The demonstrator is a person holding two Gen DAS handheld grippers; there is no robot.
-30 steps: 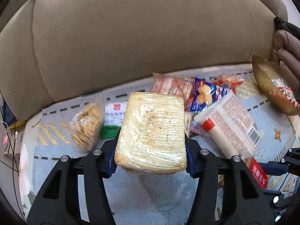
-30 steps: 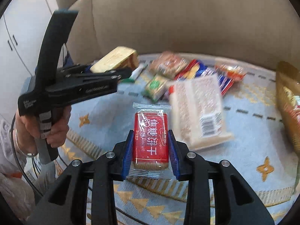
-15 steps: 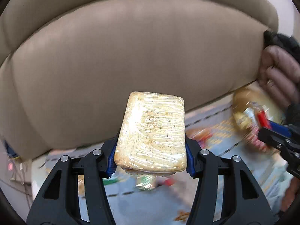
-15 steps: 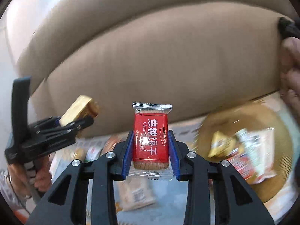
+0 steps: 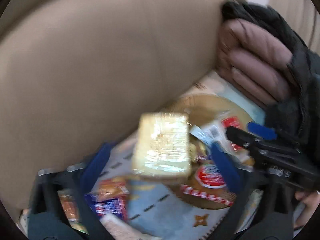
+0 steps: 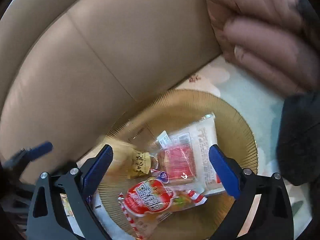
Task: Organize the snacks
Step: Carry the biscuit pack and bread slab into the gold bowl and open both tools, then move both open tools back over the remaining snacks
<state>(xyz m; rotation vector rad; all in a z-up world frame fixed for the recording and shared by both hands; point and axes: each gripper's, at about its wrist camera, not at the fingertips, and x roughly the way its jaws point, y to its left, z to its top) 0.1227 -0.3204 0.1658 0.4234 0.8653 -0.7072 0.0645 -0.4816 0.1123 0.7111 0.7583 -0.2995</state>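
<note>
- The left gripper [image 5: 160, 158] is standing wide open, its 2 blue pads spread well apart, and the cracker pack [image 5: 162, 146] is sitting between them without touching either pad; blur is keeping me from telling whether the pack is resting on anything.
- The cracker pack, wrapped in clear film, is hanging over the near-left rim of the gold plate [image 5: 202, 102].
- The right gripper [image 6: 160, 172] is also gaping open with nothing between its pads, hovering right above the gold plate [image 6: 236, 118].
- The red biscuit pack [image 6: 180, 162] is lying in the middle of the plate, on top of a white wafer pack [image 6: 206, 140] that is reaching toward the plate's far-right rim.
- A red-and-white snack bag [image 6: 152, 198] is lying at the plate's near side, and a small gold-label packet [image 6: 140, 164] is sitting at its left side.
- The plate is resting on a light blue patterned blanket [image 5: 160, 220] covering the sofa seat, close to the beige sofa back [image 5: 90, 60].
- More snack bags, among them a blue bag [image 5: 108, 206], are lying on the blanket beyond the plate's left side.
- A pink puffer jacket [image 6: 260, 30] is leaning against the sofa back, behind the plate's far-right rim.
</note>
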